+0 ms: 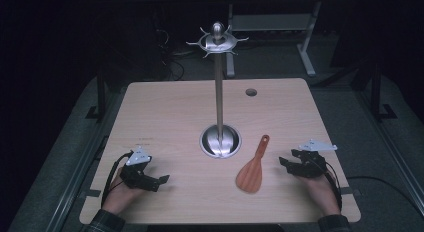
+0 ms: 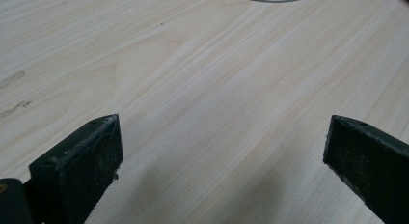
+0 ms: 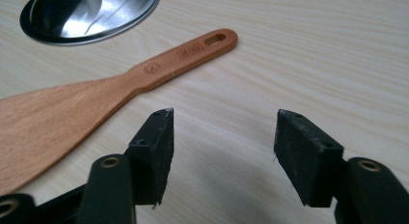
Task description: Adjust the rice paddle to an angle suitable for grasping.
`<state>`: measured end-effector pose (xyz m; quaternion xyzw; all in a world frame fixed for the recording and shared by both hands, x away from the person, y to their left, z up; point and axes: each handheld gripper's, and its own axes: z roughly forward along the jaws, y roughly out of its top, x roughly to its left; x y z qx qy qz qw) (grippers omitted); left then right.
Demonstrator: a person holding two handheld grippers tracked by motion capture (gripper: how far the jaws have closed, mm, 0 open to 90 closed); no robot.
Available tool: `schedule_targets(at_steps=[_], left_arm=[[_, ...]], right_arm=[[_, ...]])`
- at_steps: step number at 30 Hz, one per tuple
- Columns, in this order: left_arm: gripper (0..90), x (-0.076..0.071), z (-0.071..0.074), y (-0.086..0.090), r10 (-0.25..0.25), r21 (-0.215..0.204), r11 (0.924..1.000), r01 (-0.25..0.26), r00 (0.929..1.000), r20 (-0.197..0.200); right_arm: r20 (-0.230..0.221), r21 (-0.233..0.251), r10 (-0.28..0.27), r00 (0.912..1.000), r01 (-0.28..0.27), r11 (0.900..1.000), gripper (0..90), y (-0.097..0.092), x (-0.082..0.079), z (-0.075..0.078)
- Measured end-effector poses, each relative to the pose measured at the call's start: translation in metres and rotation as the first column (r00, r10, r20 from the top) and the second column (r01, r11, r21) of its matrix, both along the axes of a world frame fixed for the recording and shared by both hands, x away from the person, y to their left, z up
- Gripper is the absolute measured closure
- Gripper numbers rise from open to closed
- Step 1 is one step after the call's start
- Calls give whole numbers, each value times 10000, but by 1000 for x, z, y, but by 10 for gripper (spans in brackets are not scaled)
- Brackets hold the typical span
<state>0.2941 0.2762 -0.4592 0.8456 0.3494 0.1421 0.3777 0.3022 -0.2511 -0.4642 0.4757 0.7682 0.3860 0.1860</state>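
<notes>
Both hands low on table, right gripper (image 1: 286, 162) beside spatula (image 1: 251, 173) — jaws spread, left gripper (image 1: 162, 180) too

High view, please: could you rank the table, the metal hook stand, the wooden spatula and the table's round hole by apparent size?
1. Table
2. Metal hook stand, tall, with a round base
3. Wooden spatula
4. Round hole, though it lies farther from the camera
</notes>
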Motion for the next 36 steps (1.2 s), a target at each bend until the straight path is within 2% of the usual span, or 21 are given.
schedule_targets(at_steps=[3,5,7,8,9,10,11,12,17,26,33,36], left_arm=[[0,-1,0,-1,-32,-46,10000,32,10000,17],[0,-1,0,-1,-62,18,10000,62,10000,32],[0,-1,1,-1,-48,7,10000,48,9999,98],[0,-1,1,-1,-48,7,10000,48,9999,98],[0,-1,1,-1,-33,1,10000,33,9999,111],[0,-1,1,-1,-33,1,10000,33,9999,111],[0,-1,1,-2,-33,-26,10000,34,9999,107],[0,-1,1,-2,-33,-26,10000,34,9999,107],[0,-1,0,-2,-42,0,10000,42,10000,41],[0,-1,0,-2,3,-65,10000,-3,10000,29],[0,-1,0,-2,-17,-55,10000,17,10000,-12],[0,-2,0,-2,-26,-72,10000,26,10000,-2]], right_arm=[[140,125,-77,9999,75,9999,506,2,3,3],[148,167,-78,9999,75,9998,526,2,5,4],[169,141,-80,9998,78,9999,622,5,10,5],[169,141,-80,9998,78,9999,622,5,10,5],[283,71,-65,9996,63,10000,703,6,14,5],[283,71,-65,9996,63,10000,703,6,14,5],[340,100,-92,9994,88,9999,761,7,17,6],[340,100,-92,9994,88,9999,761,7,17,6],[423,248,-88,9991,78,9997,891,6,25,7],[602,218,-196,9980,183,9996,897,7,36,8],[593,71,-191,9981,187,9998,897,18,51,3],[597,221,-331,9977,318,9992,897,21,56,1]])
